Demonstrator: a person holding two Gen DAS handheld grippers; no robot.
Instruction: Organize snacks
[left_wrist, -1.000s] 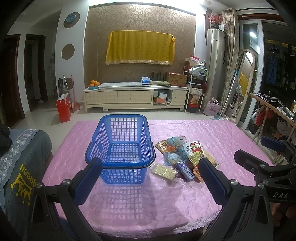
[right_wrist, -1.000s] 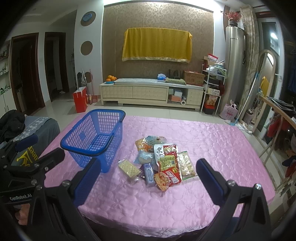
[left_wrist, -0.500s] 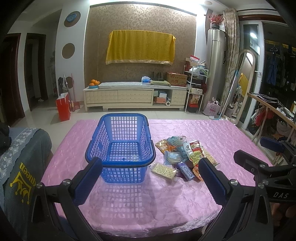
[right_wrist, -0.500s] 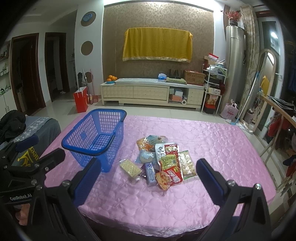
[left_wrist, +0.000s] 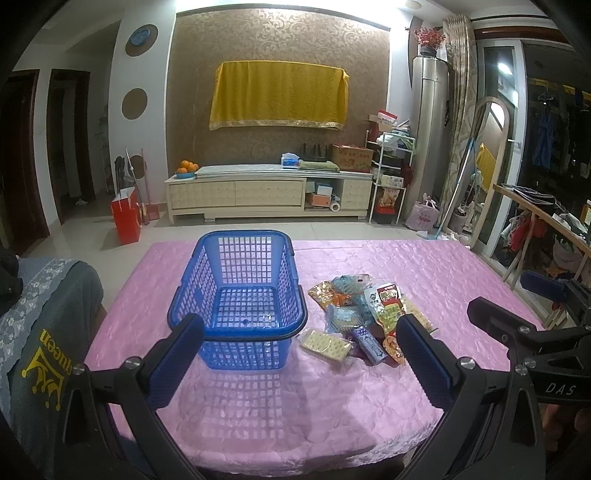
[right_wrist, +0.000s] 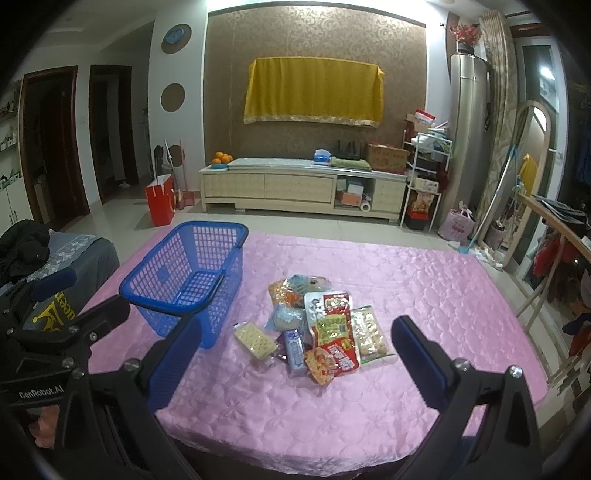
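An empty blue plastic basket (left_wrist: 240, 254) (right_wrist: 166, 273) stands on the left half of the pink-clothed table (left_wrist: 424, 273) (right_wrist: 406, 288). Just right of it lies a loose pile of snack packets (left_wrist: 362, 317) (right_wrist: 328, 325). A cracker pack (left_wrist: 325, 341) (right_wrist: 256, 339) is the packet nearest the basket. My left gripper (left_wrist: 299, 321) is open and held above the table's near edge, facing the basket. My right gripper (right_wrist: 295, 323) is open too, facing the pile. Neither holds anything. Each gripper shows at the edge of the other's view.
A chair back with a grey cover printed in yellow (left_wrist: 40, 332) stands at the table's left side. Beyond the table are a low cream cabinet (left_wrist: 269, 192) and a red bag (left_wrist: 125, 218) on the floor. A wooden rack with clothes (left_wrist: 535, 218) is on the right.
Both views have shifted only slightly. The basket and the snacks have not moved, and both grippers stay open.
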